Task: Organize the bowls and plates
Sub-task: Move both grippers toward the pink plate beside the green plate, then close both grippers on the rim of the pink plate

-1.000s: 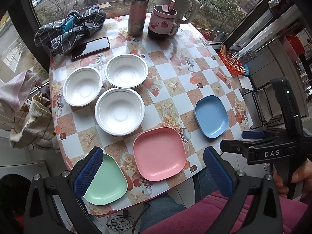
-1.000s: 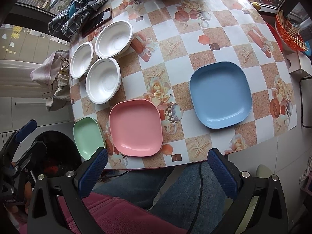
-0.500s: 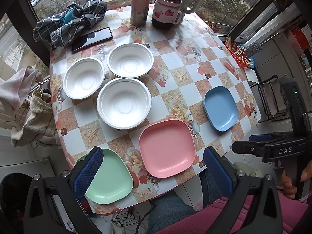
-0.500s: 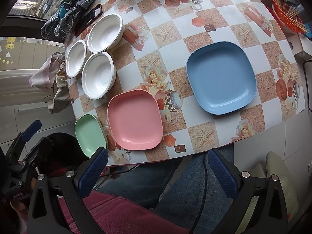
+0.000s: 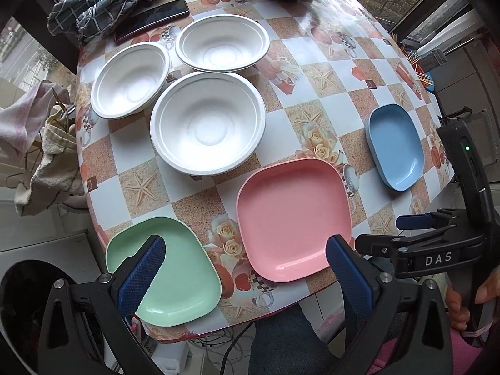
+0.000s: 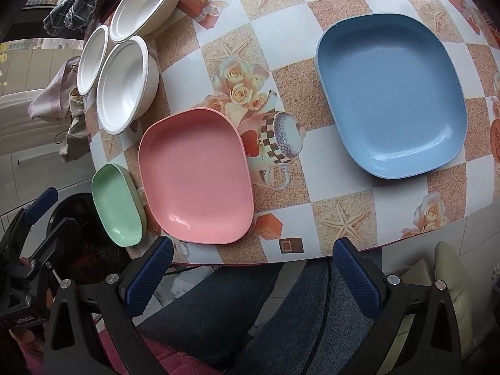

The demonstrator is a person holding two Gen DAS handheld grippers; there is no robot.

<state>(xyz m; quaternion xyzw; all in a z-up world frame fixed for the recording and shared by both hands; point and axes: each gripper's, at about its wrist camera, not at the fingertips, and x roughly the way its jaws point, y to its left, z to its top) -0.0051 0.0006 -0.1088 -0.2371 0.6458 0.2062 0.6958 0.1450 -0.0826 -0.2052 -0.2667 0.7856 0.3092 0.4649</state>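
Over the patterned counter (image 5: 315,72), both hand-held grippers are moving in closer, so sorting is just starting. Left hand-held gripper (image 5: 243,264) and right hand-held gripper (image 6: 250,264) are hanging released, empty. Lying apart near the edge: blue plate (image 6: 390,93), pink plate (image 5: 293,218), green plate (image 5: 184,268); three white bowls (image 5: 207,126) are clustering behind.

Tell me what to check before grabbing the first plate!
1. Left gripper open: ok, jaws wide, nothing held.
2. Right gripper open: ok, nothing held.
3. Green plate, pink plate and blue plate lying flat, apart, nothing on them: ok.
4. Three white bowls unstacked: ok; their rims look touching, so lift carefully.
5. Phone and checked cloth away from the plates: ok.
6. Whether plate rims give enough grip: cannot tell.
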